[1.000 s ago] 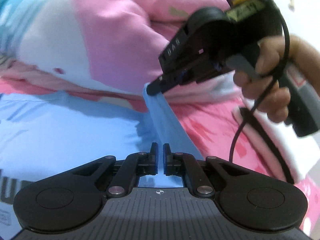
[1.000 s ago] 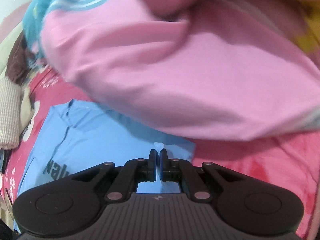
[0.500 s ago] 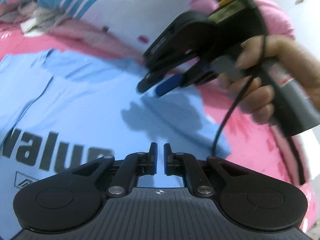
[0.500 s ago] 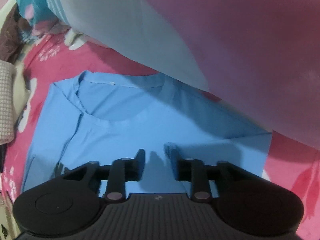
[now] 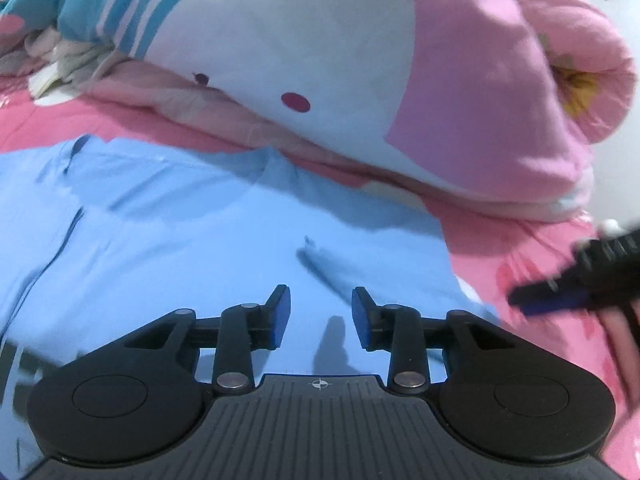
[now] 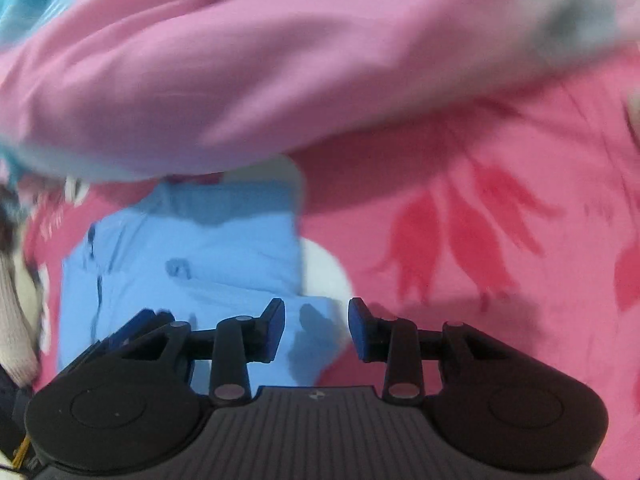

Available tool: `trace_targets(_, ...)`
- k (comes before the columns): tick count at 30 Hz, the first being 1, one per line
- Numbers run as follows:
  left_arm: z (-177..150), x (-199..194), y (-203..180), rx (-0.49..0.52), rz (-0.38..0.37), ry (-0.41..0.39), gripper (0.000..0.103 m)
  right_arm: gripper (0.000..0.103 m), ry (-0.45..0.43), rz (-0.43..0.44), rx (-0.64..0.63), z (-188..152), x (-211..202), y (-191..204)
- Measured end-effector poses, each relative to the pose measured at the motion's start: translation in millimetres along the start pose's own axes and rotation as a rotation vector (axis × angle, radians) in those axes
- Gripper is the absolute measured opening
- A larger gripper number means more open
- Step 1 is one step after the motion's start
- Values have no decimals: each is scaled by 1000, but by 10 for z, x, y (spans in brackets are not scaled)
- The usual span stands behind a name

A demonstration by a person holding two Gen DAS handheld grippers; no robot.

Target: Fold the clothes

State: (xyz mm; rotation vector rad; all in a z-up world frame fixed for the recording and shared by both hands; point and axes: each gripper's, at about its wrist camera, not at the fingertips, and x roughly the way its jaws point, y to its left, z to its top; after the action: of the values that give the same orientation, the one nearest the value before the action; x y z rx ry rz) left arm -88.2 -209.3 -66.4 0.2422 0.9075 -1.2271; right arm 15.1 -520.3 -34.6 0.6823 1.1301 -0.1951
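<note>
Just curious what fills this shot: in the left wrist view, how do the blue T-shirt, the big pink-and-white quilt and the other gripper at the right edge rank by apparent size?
1. Pink-and-white quilt
2. Blue T-shirt, nearly as large, partly hidden
3. Right gripper, mostly cropped

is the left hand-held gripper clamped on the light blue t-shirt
No, the left hand-held gripper is open, with the light blue cotton t-shirt lying flat beneath it.

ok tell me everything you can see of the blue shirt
The blue shirt is a light blue, thin knit garment lying mostly flat on the pink floral bedspread, with soft wrinkles and a seam down one side. Its far edge runs up to the pink and white quilt. Both the left gripper and the right gripper are open above it, holding nothing.
</note>
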Motion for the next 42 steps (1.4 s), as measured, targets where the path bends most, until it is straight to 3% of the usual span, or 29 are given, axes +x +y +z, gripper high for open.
trace_targets(9,-21,320,-81,106,135,20,33,35,5,223,259,-97,321,-595)
trace_targets(12,-42,332,-115,124,157,15,33,21,20,264,278,-92,352,-636)
trace_targets(13,-48,334,-125,128,163,14,33,8,24,269,269,-94,350,-631)
trace_targets(17,-53,335,-113,121,163,15,33,2,-1,295,195,-127,264,-527)
trace_targets(25,4,163,279,-49,45,55,33,2,-41,361,-47,-373,-39,145)
trace_targets(32,-47,-105,781,-260,-125,123,33,3,47,319,-235,-803,215,699)
trace_targets(36,-150,-142,870,-279,-234,198,34,6,136,239,-286,-977,404,834)
trace_targets(38,-201,-153,849,-265,-274,224,35,16,164,211,-304,-1020,341,854)
trace_targets(40,-251,-169,812,-244,-311,246,36,24,146,190,-308,-977,152,833)
trace_targets(42,-300,-180,734,-208,-328,260,37,24,104,161,-293,-880,-42,790)
